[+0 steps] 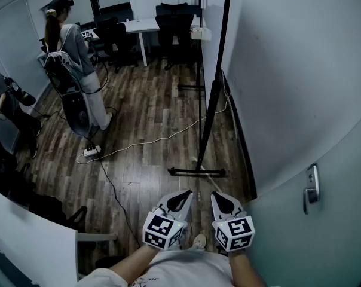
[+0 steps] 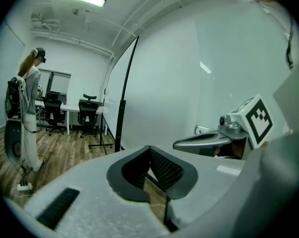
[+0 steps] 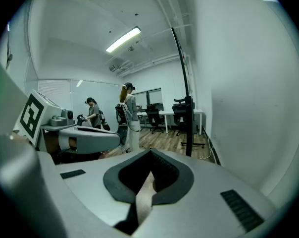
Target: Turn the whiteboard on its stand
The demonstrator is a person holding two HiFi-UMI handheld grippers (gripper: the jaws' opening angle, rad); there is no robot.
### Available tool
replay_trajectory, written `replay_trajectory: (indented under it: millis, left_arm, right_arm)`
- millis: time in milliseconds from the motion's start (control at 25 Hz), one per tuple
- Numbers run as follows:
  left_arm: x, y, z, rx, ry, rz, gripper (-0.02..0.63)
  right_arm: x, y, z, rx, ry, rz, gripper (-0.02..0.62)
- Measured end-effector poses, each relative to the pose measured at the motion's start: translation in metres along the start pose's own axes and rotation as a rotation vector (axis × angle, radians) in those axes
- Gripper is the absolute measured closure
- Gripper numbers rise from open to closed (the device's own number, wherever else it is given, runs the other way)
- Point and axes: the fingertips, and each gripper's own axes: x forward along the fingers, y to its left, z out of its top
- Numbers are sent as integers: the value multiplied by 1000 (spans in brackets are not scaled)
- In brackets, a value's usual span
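Shut and empty, left gripper (image 1: pixel 181 198) and right gripper (image 1: pixel 222 201) hang at bottom centre, well short of the whiteboard (image 1: pixel 213 23) edge-on at upper centre; I judge I'm approaching, then must open on its edge.

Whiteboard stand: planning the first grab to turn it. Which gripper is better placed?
Right, narrowly. The right gripper points almost straight at the whiteboard stand; the left gripper sits slightly left of it. Both are shut and empty.
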Motion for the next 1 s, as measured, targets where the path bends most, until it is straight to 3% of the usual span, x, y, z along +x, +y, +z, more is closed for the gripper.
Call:
replay_trajectory:
  millis: [400,560,1000]
  left_arm:
    - [-10,10,-1,6,-6,-7,595]
    - [-19,15,-1,5,-10,-14,595]
    - [-39,38,-13,-13,10,-20,595]
  right_arm:
    - [7,18,3,-10,-3,-1,589]
    - [7,23,6,51,-32,-13,589]
    - [12,41,-4,98,-18,-52,589]
